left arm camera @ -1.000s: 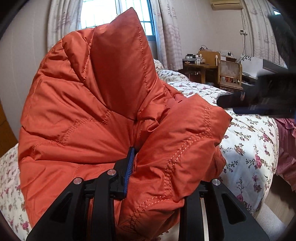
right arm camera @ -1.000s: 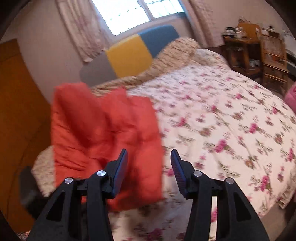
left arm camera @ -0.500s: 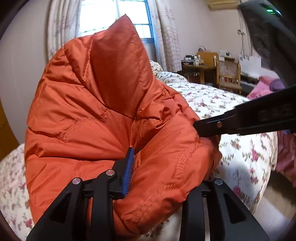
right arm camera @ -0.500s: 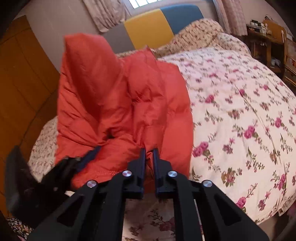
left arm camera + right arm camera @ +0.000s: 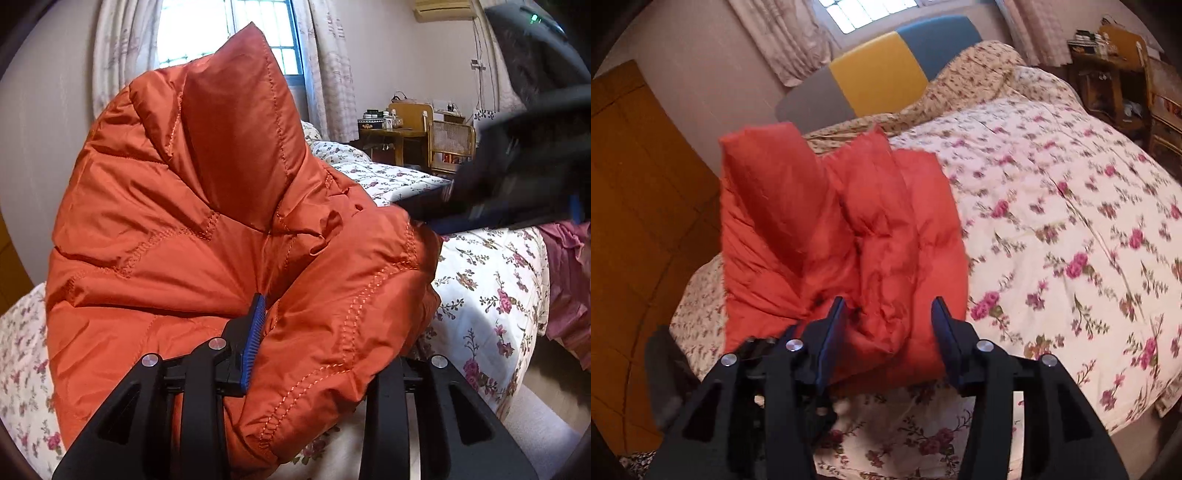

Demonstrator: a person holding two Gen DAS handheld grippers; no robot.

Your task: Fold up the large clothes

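Observation:
An orange quilted puffer jacket [image 5: 184, 221] stands bunched on the flowered bed [image 5: 487, 280], one panel pointing up. My left gripper [image 5: 325, 332] is shut on a thick fold at its near edge. Only the blue pad of the left finger [image 5: 255, 332] shows; the other fingertip is buried under fabric. In the right wrist view the jacket [image 5: 831, 229] lies at the bed's near left corner. My right gripper [image 5: 889, 306] is opening, its pads clear of the cloth, with the jacket's near hem bulging between them. It appears dark and blurred [image 5: 517, 192] beside the jacket's right side.
The floral quilt [image 5: 1052, 221] spreads wide to the right. A grey, yellow and blue headboard [image 5: 879, 77] backs the bed. An orange wooden panel [image 5: 635, 221] stands at the left. A wooden desk [image 5: 399, 129] and cane chair [image 5: 450, 140] stand far off. Pink cloth [image 5: 569, 280] hangs right.
Half a second ago the right gripper was shut at the jacket's near edge; now its fingers are spread apart and it has drawn back. The left gripper kept its hold throughout.

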